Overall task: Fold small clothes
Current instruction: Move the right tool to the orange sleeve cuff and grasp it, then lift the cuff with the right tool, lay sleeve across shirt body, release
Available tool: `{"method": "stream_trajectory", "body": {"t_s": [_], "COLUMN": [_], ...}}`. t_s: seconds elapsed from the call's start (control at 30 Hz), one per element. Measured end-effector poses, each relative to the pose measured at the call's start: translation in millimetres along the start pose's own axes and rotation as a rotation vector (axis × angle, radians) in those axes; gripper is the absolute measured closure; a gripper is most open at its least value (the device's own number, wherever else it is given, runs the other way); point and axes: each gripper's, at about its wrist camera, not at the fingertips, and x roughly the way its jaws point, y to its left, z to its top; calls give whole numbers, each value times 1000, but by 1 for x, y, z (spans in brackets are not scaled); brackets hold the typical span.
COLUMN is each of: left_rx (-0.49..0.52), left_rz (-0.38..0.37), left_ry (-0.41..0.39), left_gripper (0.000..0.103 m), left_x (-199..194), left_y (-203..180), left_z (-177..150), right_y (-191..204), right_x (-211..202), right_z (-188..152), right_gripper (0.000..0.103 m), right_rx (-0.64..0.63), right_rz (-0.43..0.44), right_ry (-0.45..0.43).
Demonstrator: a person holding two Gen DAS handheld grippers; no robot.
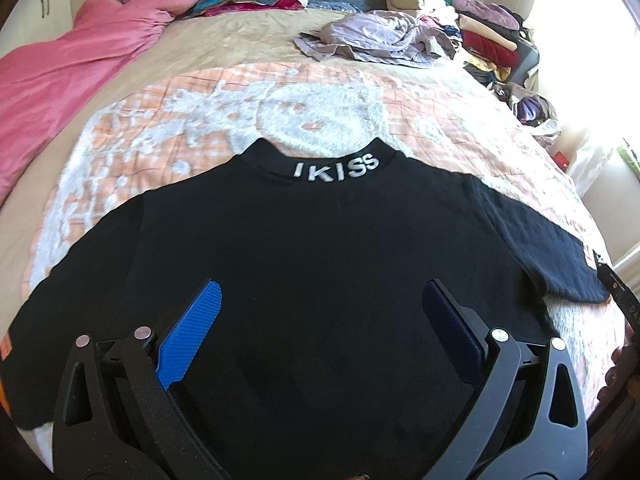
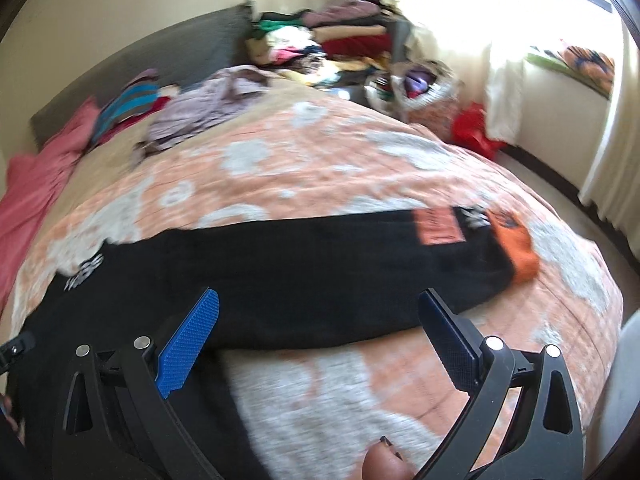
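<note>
Left wrist view: black top (image 1: 320, 264) is laid flat on the bed (image 1: 224, 108); both grippers' jaws are spread wide, nothing gripped.

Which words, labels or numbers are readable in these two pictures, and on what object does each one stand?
"IKISS": grey letters on the collar of the black shirt, left wrist view.
The same collar lettering in the right wrist view: too blurred to read.
Orange patch on the shirt sleeve: it carries dark marks, too blurred to read.
Marks on the dark strap at the right edge: too small to read.
</note>
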Motion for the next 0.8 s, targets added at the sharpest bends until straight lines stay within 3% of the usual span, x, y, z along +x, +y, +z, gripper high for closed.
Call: {"method": "stream_trajectory", "body": {"t_s": [0.1, 0.33, 0.53, 0.6, 0.73, 0.8], "left_rx": [-14, -12, -23, -36, -59, -74], "left_rz": [-17, 31, 48, 38, 29, 30], "left_ry": [1, 7, 5, 7, -1, -7], "left_gripper": [8, 8, 8, 8, 8, 8], "left_x": [10, 38, 51, 52, 50, 47], "left_y": [0, 4, 17, 23, 35, 41], "left_z": [7, 15, 11, 9, 4, 3], "right_y": [-25, -91, -130, -139, -152, -156], "right_x": [6, 30, 55, 62, 70, 72], "right_z": [2, 1, -4, -2, 6, 9], "right_gripper": [4, 4, 4, 7, 27, 54], "right_rx": [61, 235, 368, 401, 467, 490], "right_rz": [-37, -51, -46, -44, -51, -42], "right_ry": [19, 99, 126, 99, 47, 23]}}
